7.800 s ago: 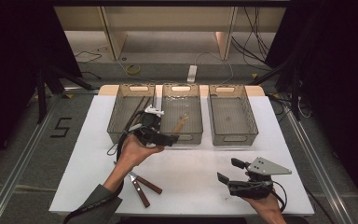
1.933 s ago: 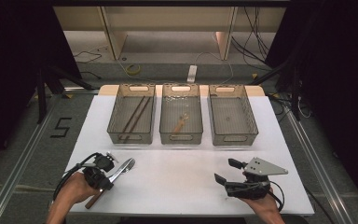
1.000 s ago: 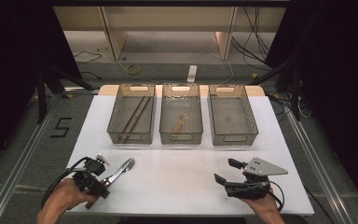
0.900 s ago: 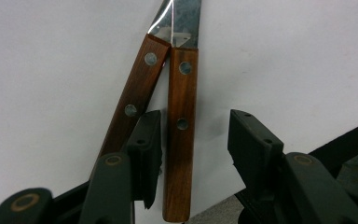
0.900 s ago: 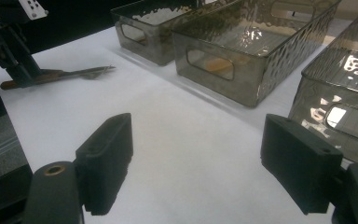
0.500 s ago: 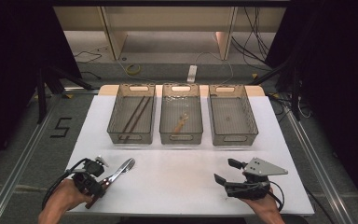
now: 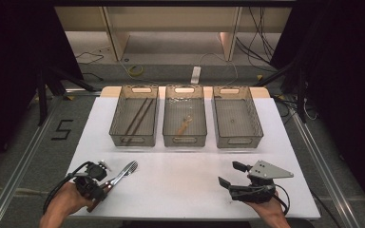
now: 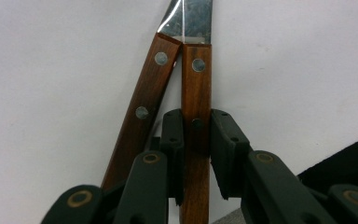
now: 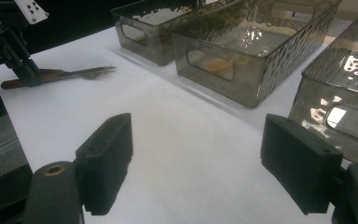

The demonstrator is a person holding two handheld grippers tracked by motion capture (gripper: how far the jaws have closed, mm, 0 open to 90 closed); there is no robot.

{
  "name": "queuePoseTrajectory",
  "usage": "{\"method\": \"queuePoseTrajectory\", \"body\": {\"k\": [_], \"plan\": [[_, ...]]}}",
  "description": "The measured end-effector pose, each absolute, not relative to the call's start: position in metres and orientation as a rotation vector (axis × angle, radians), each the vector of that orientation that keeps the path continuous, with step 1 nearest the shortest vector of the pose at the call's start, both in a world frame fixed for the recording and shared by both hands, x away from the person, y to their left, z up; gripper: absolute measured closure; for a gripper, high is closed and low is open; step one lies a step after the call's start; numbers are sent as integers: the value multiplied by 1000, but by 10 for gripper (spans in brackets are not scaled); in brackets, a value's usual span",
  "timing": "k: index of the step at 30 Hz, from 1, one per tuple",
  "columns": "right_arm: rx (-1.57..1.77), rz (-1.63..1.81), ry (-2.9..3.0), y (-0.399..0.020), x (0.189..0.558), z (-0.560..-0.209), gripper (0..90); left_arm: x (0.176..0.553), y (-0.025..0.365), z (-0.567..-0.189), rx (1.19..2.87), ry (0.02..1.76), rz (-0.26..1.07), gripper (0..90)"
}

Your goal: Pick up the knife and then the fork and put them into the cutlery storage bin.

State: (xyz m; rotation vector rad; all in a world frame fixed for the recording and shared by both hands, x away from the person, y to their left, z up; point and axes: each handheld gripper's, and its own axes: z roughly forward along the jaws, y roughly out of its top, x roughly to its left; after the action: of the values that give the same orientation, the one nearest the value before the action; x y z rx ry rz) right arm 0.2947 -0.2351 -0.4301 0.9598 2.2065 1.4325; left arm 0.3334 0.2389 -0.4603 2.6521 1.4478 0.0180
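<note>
Left gripper (image 8: pixel 196 154) low over the white table (image 7: pixel 185 185), well in front of the left bin (image 7: pixel 134 116), near the table's front-left corner. Jaws have just been closing; pads now pinch the wooden handle of one utensil (image 8: pixel 196 116) on both sides. A second wood-handled utensil (image 8: pixel 142 112) lies just beside it, angled, its metal neck meeting the first's up top. High view shows fork tines (image 7: pixel 129 167) pointing toward the bins.

Right gripper (image 9: pixel 200 163) rests in front of the right bin (image 7: pixel 236 121), jaws spread wide, nothing between them, bare table beneath.

Left bin holds two dark sticks (image 7: pixel 138 116); middle bin (image 7: pixel 184 118) holds a wooden piece (image 7: pixel 184 126).
</note>
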Motion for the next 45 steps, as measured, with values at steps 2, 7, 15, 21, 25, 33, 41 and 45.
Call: {"method": "queuePoseTrajectory", "body": {"k": [2,7,15,21,25,33,41,45], "plan": [[960,1432,2207,-235,295,-430,259,333,238,-458,2649,1433,16,755],[960,1433,2207,-235,295,-430,259,331,234,-448,2624,1378,3,756],[918,1433,2221,-231,292,-428,258,327,213,-436,2629,1253,-45,756],[768,1397,2266,-216,285,-420,258,329,186,-429,2650,1159,-76,756],[659,1400,2323,-204,279,-415,258,331,157,-425,2674,1051,-127,756],[424,1313,2438,-171,267,-414,259,338,116,-418,2710,901,-184,756],[290,1186,2490,-148,265,-418,266,344,86,-415,2746,807,-219,756],[211,1098,2520,-138,263,-421,272,347,75,-416,2764,769,-230,756]]}}
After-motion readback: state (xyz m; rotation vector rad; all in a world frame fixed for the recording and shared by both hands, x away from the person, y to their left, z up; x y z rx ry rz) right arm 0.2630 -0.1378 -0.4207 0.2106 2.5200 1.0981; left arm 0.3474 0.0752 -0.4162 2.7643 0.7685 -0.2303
